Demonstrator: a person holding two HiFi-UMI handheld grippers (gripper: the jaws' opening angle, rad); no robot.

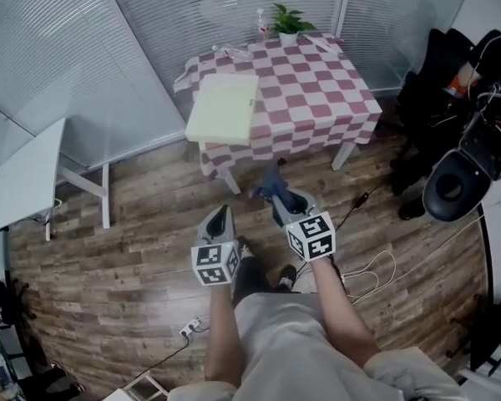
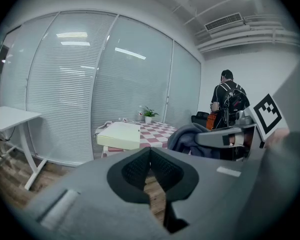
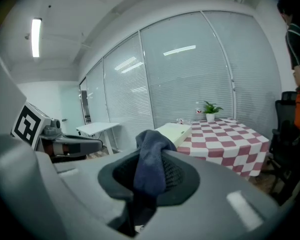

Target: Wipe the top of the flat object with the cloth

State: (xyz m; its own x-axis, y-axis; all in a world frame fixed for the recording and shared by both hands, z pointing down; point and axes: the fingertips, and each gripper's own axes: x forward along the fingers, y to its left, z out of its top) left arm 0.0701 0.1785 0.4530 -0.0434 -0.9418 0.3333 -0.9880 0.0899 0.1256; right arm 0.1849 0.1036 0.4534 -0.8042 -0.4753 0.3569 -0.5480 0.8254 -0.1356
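A pale yellow flat board [image 1: 223, 107] lies on the left part of a red-and-white checked table [image 1: 317, 90], overhanging its near left edge; the board [image 2: 121, 134] [image 3: 176, 132] also shows ahead in both gripper views. My right gripper [image 1: 277, 192] is shut on a dark blue cloth [image 1: 273, 182], which hangs between its jaws, the cloth [image 3: 151, 164] filling the right gripper view's centre. My left gripper [image 1: 219, 220] is shut with nothing in it, jaws together [image 2: 149, 171]. Both grippers hover over the wooden floor, short of the table.
A small potted plant [image 1: 289, 22] and a bottle stand at the table's far edge. A white desk [image 1: 29, 174] is at the left, a black office chair [image 1: 455, 182] and dark bags at the right. Cables trail on the floor [image 1: 376, 270]. A person in black [image 2: 229, 101] stands behind.
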